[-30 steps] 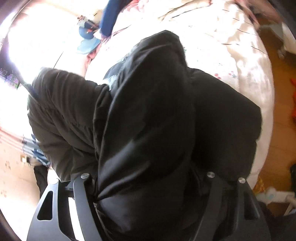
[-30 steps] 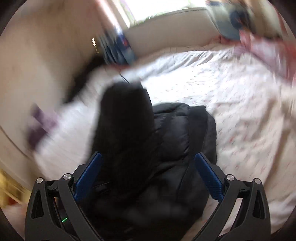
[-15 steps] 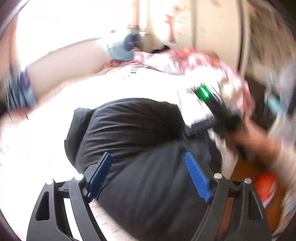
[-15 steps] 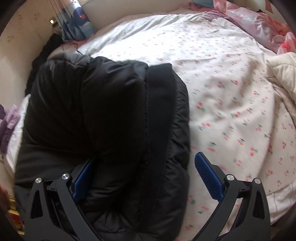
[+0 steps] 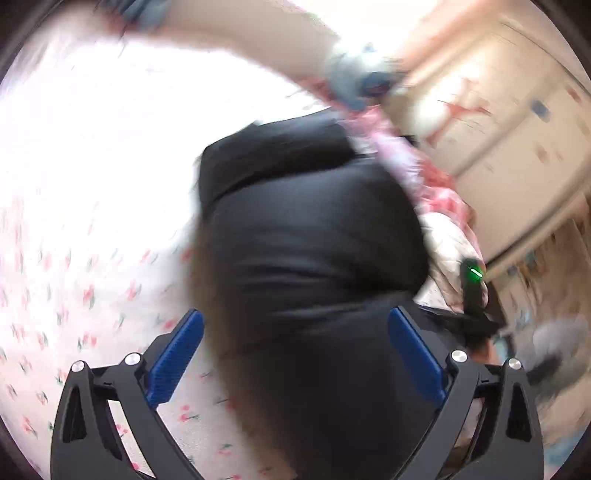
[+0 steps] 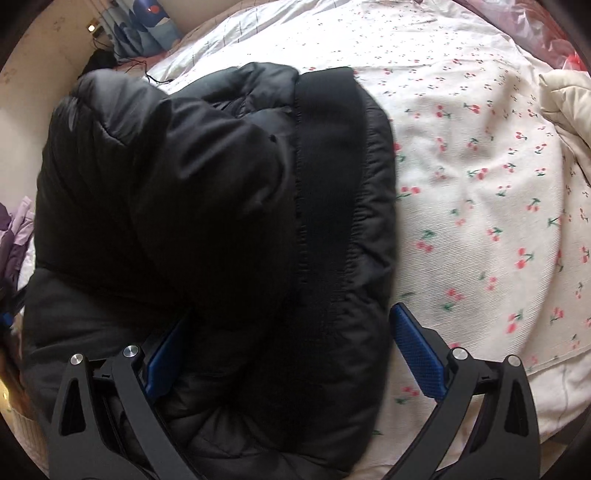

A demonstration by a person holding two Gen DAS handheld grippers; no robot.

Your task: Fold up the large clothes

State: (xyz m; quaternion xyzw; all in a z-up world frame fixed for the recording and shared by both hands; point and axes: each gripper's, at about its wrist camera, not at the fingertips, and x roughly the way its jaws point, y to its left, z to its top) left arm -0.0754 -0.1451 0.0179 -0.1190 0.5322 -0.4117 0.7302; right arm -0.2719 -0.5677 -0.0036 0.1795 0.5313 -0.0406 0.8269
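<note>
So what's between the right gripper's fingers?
The folded black jacket bulges between the right gripper's open fingers, seen in the right wrist view.

Two black skeletal tools [image 5: 295,354] [image 6: 291,354] with blue ribbed pads [image 5: 173,363], silver screws [image 5: 132,358] and triangular cutouts

No legible text, label or number.

One black puffer jacket [image 6: 207,229] is counted, folded into a bundle on one bed [image 6: 480,192] covered by a single cherry-print sheet. Two grippers are seen, the left gripper [image 5: 295,362] and the right gripper [image 6: 288,354], each fitted with two blue pads. One cream quilt [image 6: 565,103] and one blue patterned pillow [image 6: 144,26] are noted.
</note>
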